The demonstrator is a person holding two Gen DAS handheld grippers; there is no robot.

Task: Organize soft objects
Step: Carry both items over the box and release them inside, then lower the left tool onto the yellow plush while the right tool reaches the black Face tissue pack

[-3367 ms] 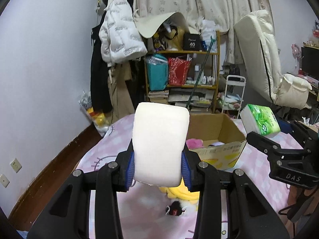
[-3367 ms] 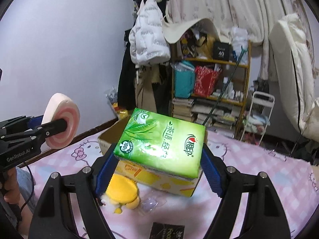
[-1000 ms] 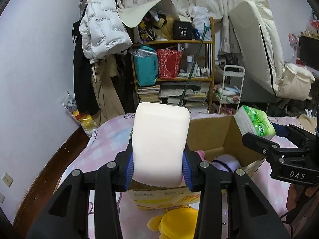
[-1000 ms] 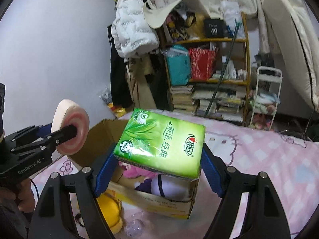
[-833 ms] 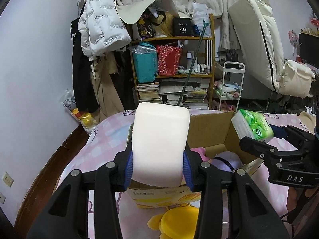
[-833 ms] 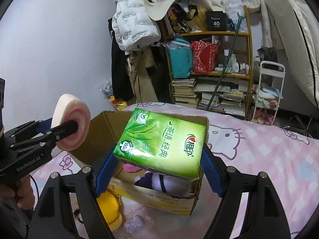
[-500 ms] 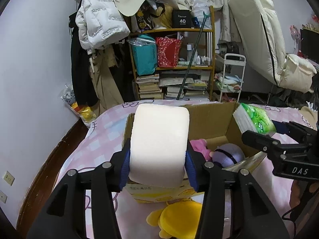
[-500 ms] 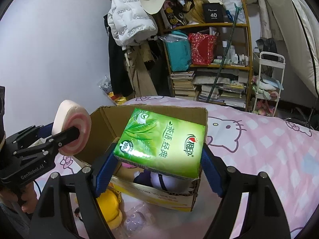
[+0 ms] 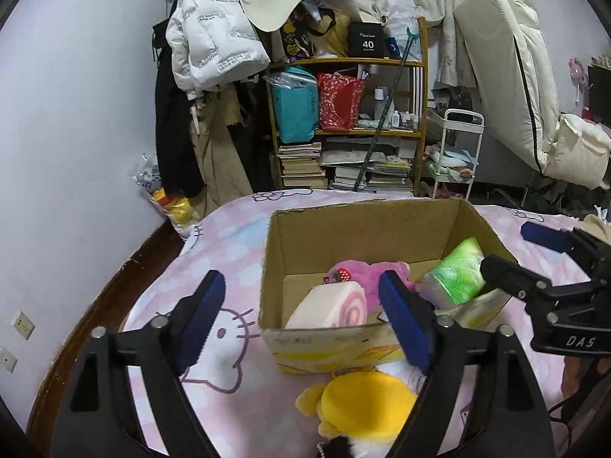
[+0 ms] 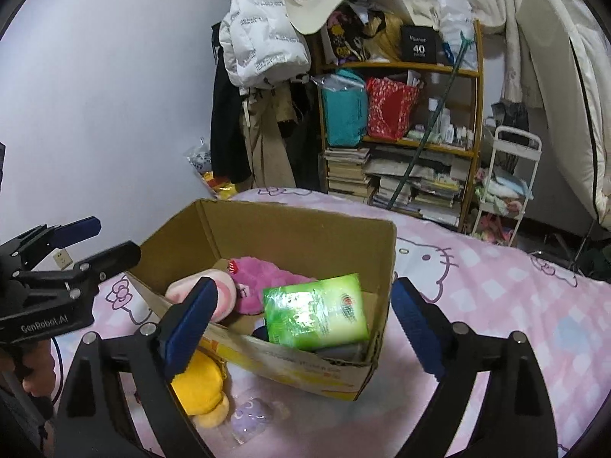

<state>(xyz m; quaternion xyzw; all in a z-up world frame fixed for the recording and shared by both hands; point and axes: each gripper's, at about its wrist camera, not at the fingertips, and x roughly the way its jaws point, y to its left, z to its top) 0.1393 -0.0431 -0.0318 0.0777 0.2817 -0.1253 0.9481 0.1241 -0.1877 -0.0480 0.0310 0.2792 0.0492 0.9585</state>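
Observation:
An open cardboard box (image 9: 362,210) (image 10: 298,213) stands on the pink bed sheet. Inside lie a pink-and-white roll-cake pillow (image 9: 328,309) (image 10: 206,294), a pink plush (image 9: 366,273) (image 10: 267,282) and a green tissue pack (image 9: 456,273) (image 10: 317,315). My left gripper (image 9: 303,318) (image 10: 99,240) hovers over the box's near left side, jaws opening, nothing between its pads. Over the right side is my right gripper (image 10: 303,322) (image 9: 511,252), jaws also opening and empty, the tissue pack lying loose below. A yellow plush (image 9: 362,404) (image 10: 198,385) lies on the sheet in front of the box.
A small clear purple item (image 10: 252,416) lies beside the yellow plush. Past the bed's far edge are a crowded wooden shelf (image 9: 347,129), hanging coats (image 9: 206,49), a white cart (image 9: 454,152) and a leaning cream mattress (image 9: 504,76). A hand (image 10: 34,381) holds the left gripper.
Both grippers have opened. The roll-cake pillow has dropped from the left one and the tissue pack from the right one, and both now lie in the box.

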